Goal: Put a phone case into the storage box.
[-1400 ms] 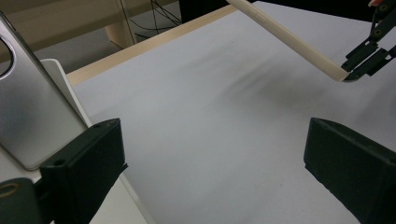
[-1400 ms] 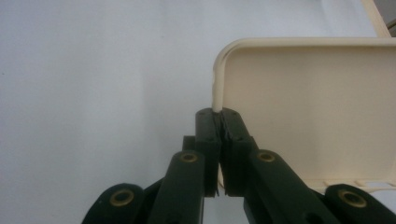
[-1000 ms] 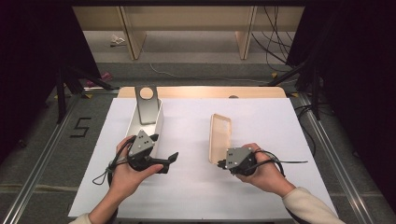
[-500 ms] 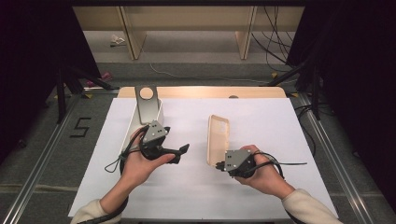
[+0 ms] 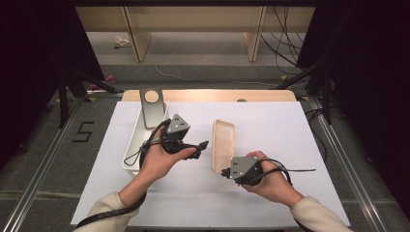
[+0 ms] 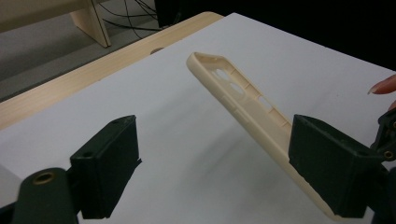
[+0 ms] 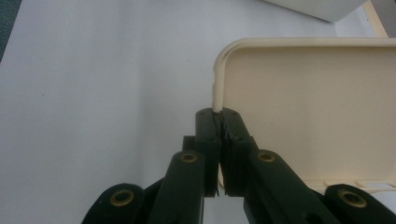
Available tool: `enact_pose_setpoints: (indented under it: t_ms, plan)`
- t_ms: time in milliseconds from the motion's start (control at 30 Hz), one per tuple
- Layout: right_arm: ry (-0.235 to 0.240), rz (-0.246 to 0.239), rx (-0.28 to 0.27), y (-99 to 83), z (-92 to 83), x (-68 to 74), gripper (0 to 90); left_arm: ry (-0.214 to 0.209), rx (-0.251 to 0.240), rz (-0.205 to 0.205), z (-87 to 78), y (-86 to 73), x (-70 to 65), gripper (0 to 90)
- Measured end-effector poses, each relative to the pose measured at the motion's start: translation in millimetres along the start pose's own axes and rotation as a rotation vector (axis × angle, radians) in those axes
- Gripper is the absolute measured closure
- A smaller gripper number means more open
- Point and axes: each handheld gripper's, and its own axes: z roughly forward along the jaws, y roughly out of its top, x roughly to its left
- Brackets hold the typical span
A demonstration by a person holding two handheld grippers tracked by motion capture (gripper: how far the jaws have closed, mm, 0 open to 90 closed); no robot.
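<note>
Right now the right gripper (image 5: 227, 170), lower centre-right of the high view, has its fingers (image 7: 208, 140) pinched shut on the near rim of the cream phone case (image 5: 223, 145), holding it tilted up off the white surface (image 5: 270, 135); the right gripper view shows both black fingers clamped on the thin edge at a corner, open inside of the case facing the camera. Left gripper (image 5: 200, 147), centre-left of the high view, has fingers spread wide, nothing between them, aimed at the case's long side. In the left gripper view the case (image 6: 243, 100) sits right of centre, running diagonally, with one finger (image 6: 327, 170) in front of its lower end and the other (image 6: 109, 161) well apart at lower left. White tray (image 5: 131, 152) with a grey stand (image 5: 152, 106) at upper left of the high view, apart from the action. Step in hand looks like a second grip or handover. To do it well: bring the open fingers square across the side wall, not the cutouts, close only once the rim is between them, keep the right pinch steady so the thin edge doesn't slip or flex.
</note>
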Motion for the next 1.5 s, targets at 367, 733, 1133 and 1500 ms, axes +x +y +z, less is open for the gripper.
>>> enact_pose_setpoints:
  t_ms: [367, 733, 1133, 1500]
  plan:
    - [0.009, -0.009, 0.0, 4.3, 1.8, 3.3, 87.8, 0.007, 0.068, -0.052, 28.7, 19.6, 4.8, 21.4]
    - [0.001, -0.029, -0.003, 7.8, 3.1, 4.8, 87.8, 0.014, 0.147, -0.131, 53.2, 33.4, 11.8, 33.1]
    - [-0.006, -0.044, -0.002, 10.1, 2.3, 5.4, 87.8, 0.007, 0.193, -0.184, 62.7, 33.0, 14.9, 51.5]
    - [-0.007, -0.052, 0.008, 9.9, 3.5, 5.8, 87.8, -0.013, 0.188, -0.258, 62.7, 28.0, 18.0, 65.0]
